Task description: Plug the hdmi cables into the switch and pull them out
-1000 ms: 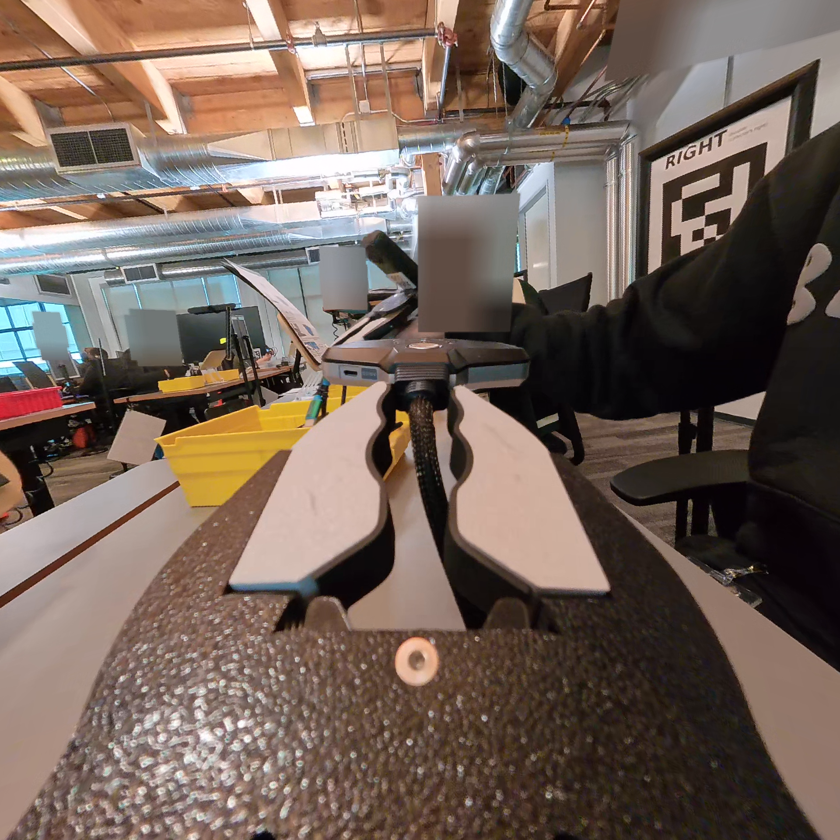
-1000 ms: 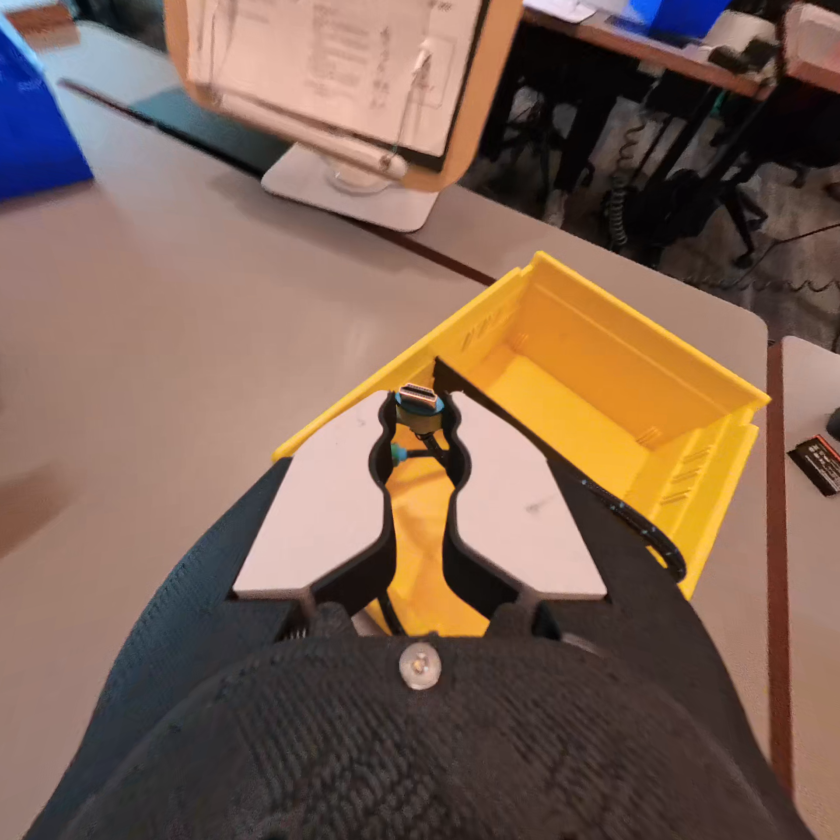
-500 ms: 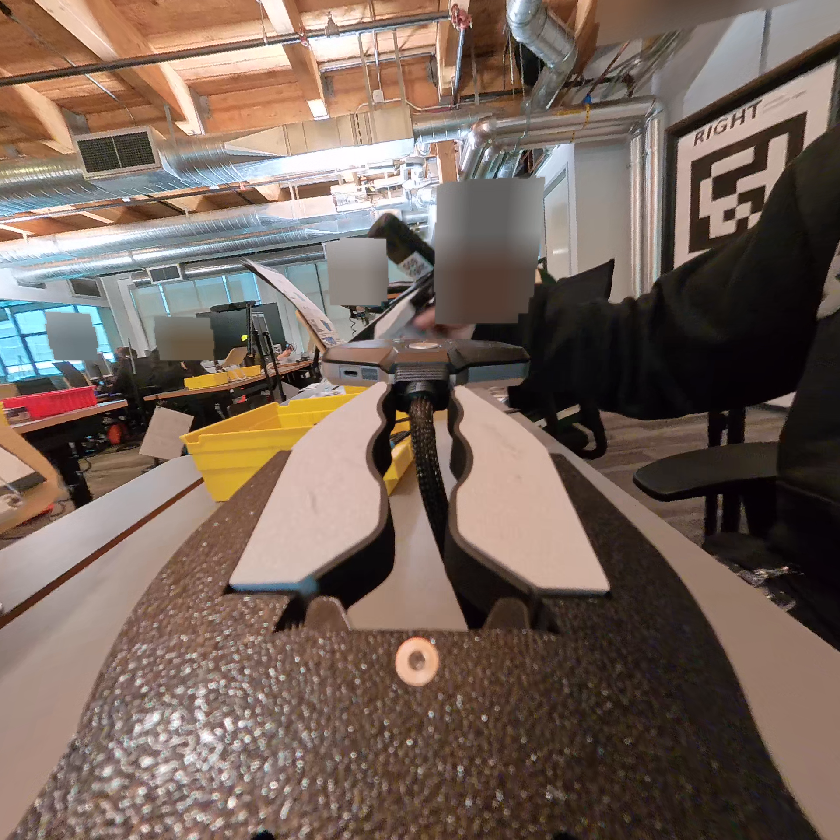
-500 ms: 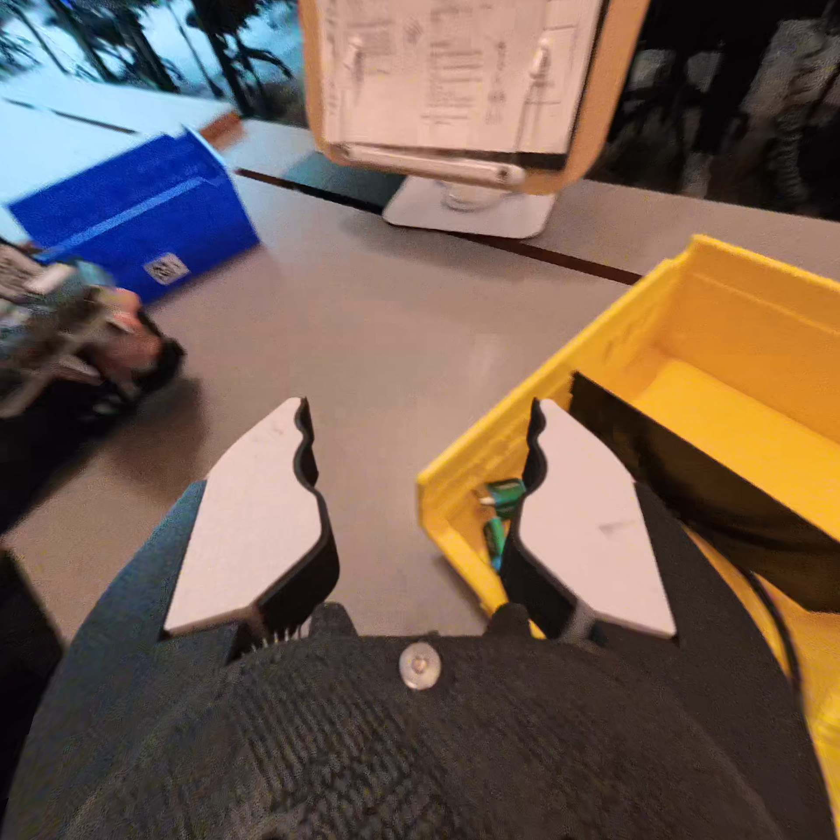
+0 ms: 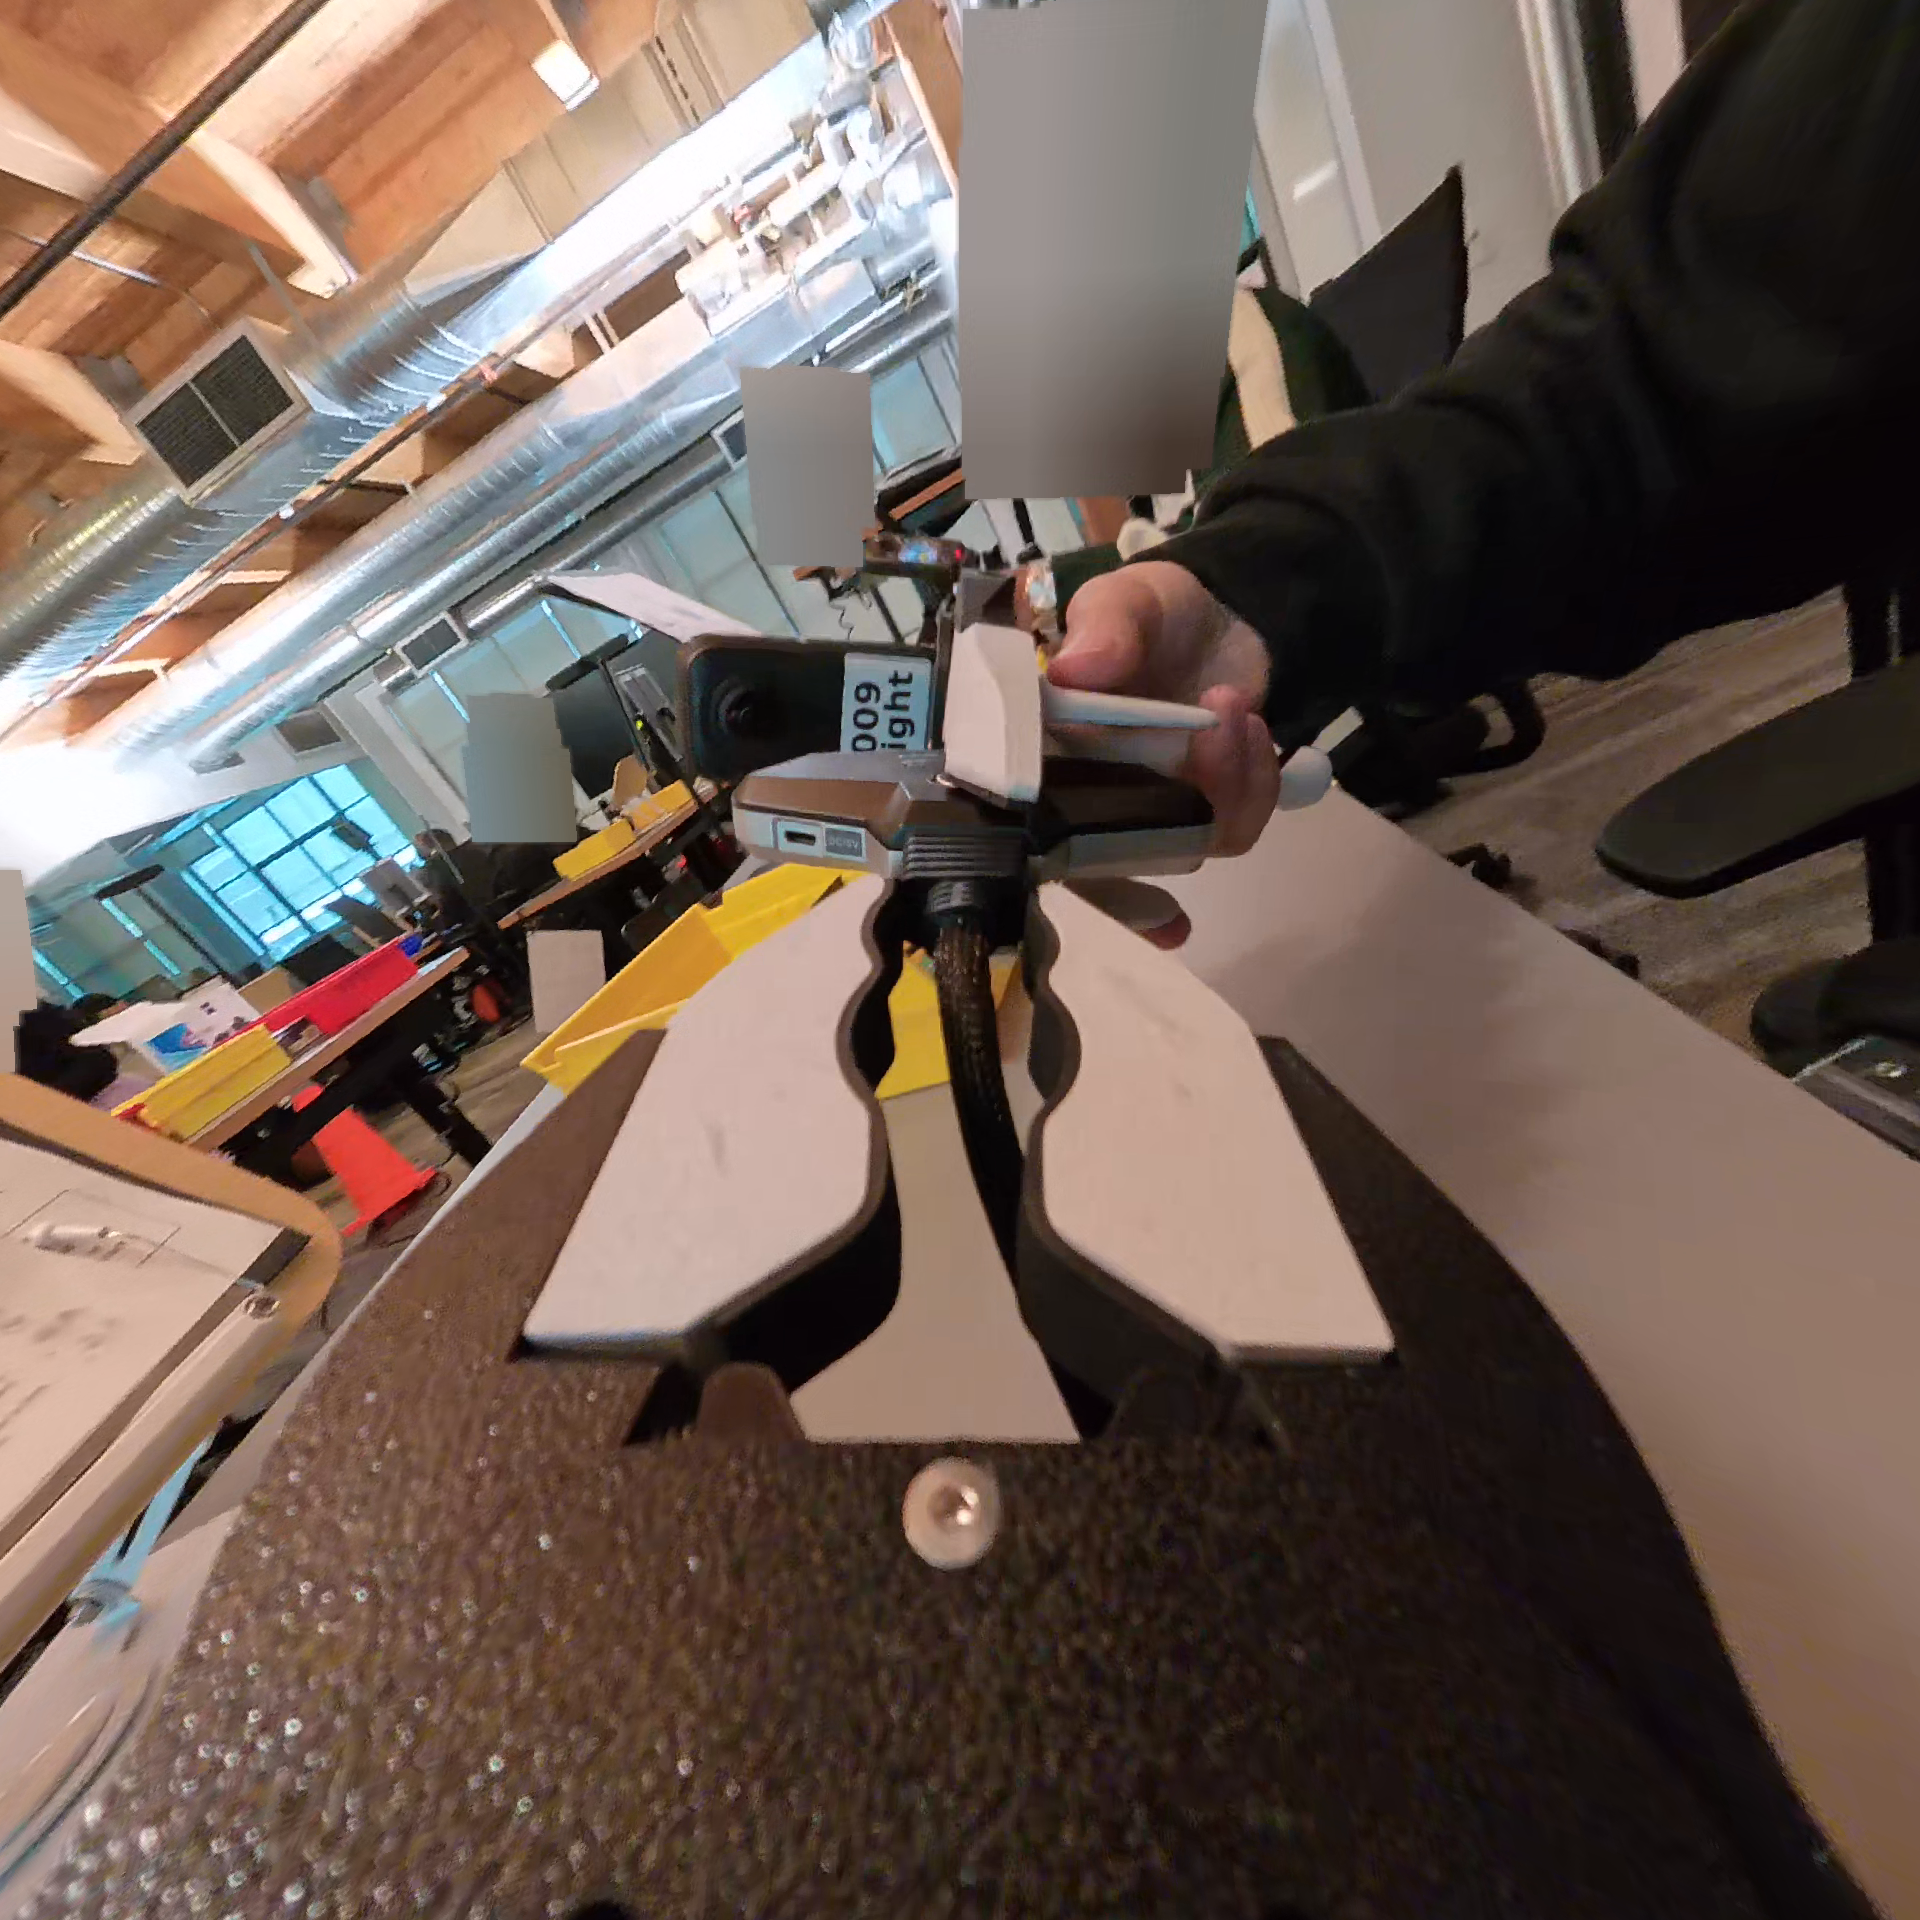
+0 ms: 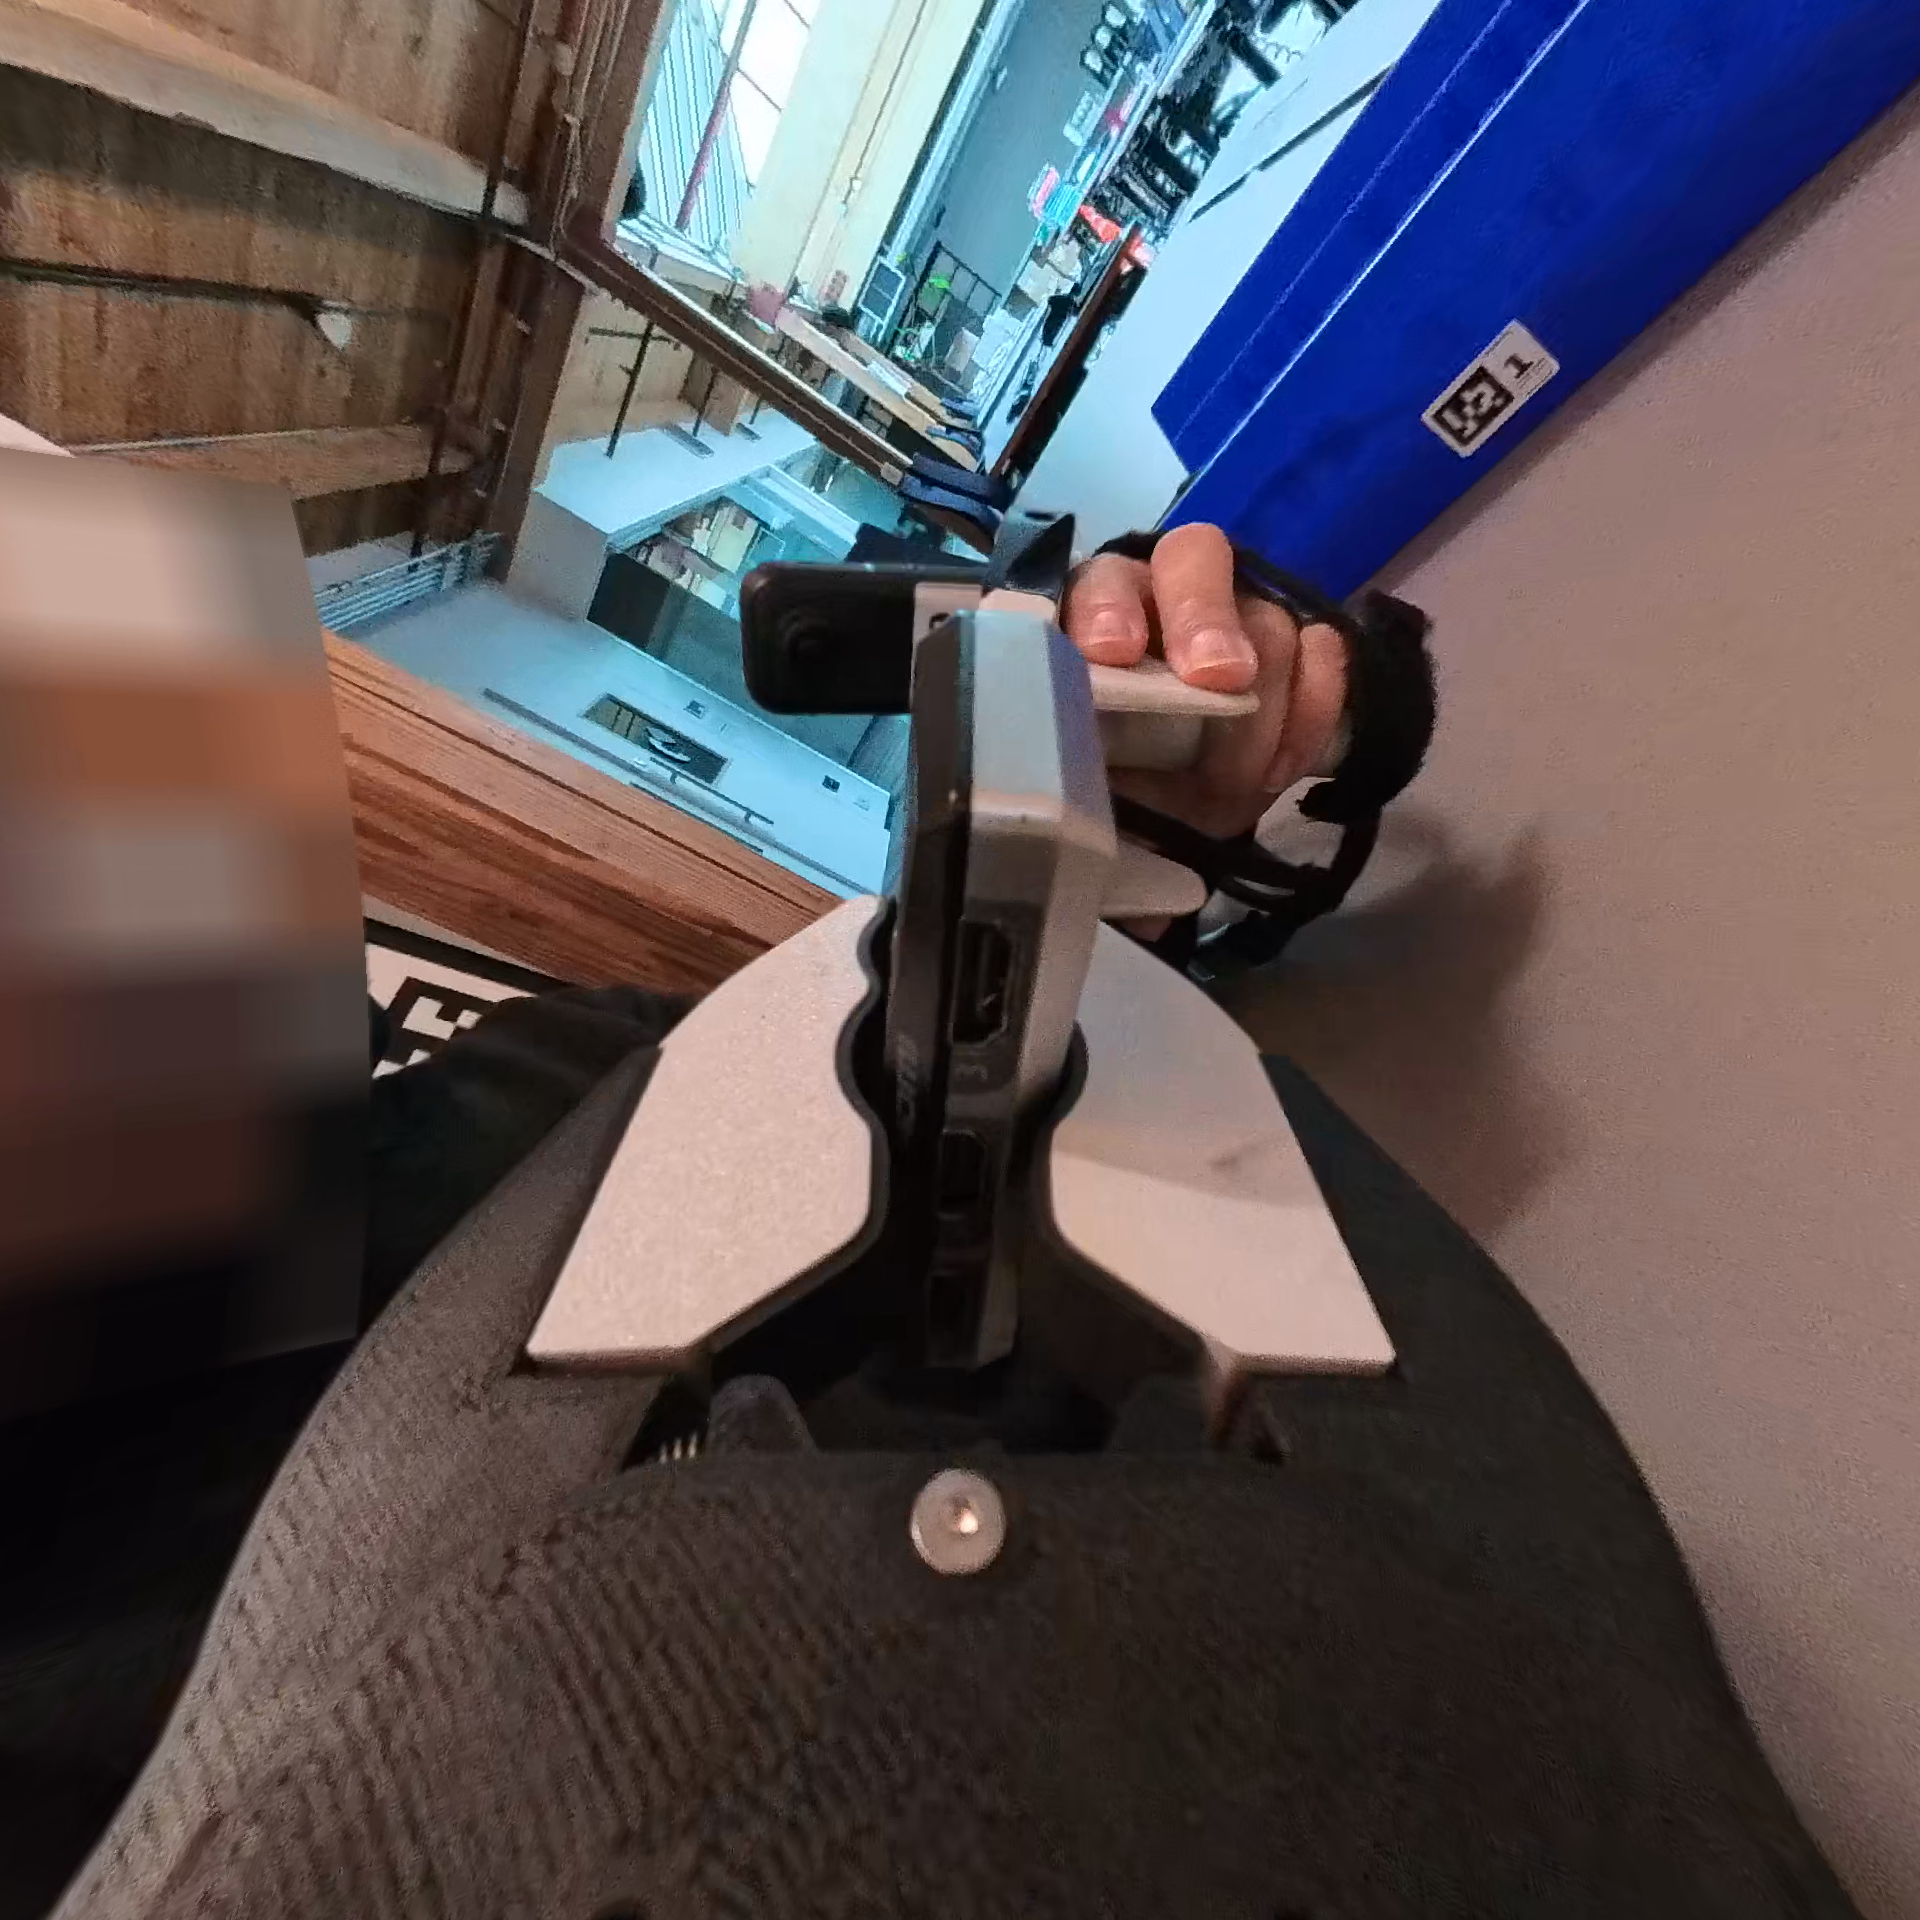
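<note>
Grey bench (image 5: pixel 1558 1091), yellow bin (image 5: pixel 665 997) beyond, left gripper (image 5: pixel 956 935) jaws closed on braided HDMI cable (image 5: pixel 977 1049) plugged into switch (image 6: pixel 1023 790), right gripper (image 6: pixel 966 997) jaws clamping that switch, held above bench.

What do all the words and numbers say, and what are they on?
I don't read writing out, but here is where it sits.
White label on the black camera: printed characters.
Switch, beside its small port: a tiny marking.
Switch edge, right wrist view: markings by the ports.
White sticker on the blue bin: a square code and one character.
Paper sheet: too blurred.
</note>
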{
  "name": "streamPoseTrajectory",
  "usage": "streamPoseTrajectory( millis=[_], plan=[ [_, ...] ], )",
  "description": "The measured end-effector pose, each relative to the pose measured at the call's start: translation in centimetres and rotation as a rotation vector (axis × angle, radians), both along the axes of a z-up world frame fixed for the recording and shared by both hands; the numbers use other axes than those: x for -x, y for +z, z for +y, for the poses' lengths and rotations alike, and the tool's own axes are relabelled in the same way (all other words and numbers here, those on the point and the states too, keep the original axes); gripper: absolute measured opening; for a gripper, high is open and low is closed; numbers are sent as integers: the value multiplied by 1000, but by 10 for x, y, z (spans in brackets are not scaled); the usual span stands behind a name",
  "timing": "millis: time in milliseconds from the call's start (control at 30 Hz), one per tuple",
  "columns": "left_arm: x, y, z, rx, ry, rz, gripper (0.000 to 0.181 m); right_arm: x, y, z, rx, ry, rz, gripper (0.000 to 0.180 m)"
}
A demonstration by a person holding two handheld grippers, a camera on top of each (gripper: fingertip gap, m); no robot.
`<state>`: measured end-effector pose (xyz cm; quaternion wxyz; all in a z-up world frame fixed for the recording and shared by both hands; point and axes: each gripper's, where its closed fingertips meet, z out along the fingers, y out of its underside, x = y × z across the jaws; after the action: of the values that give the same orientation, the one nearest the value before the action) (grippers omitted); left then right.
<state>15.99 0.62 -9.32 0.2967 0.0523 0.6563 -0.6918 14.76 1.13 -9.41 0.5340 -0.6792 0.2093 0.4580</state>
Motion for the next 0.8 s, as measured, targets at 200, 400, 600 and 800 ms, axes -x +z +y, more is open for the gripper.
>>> streamPoseTrajectory(
  millis=[200,400,600,800],
  plan=[
    [-3,37,25,140,122,-12,52,-36,10,-16,27,-112,-190,23],
    [61,119,112,571,92,-228,44,-101,112,-89,-16,-404,-498,24],
    [6,74,90,492,152,18,47,-161,209,-152,-18,-713,-731,24],
    [-18,39,68,432,120,168,46,-233,210,-213,293,-817,-903,24]
  ],
)
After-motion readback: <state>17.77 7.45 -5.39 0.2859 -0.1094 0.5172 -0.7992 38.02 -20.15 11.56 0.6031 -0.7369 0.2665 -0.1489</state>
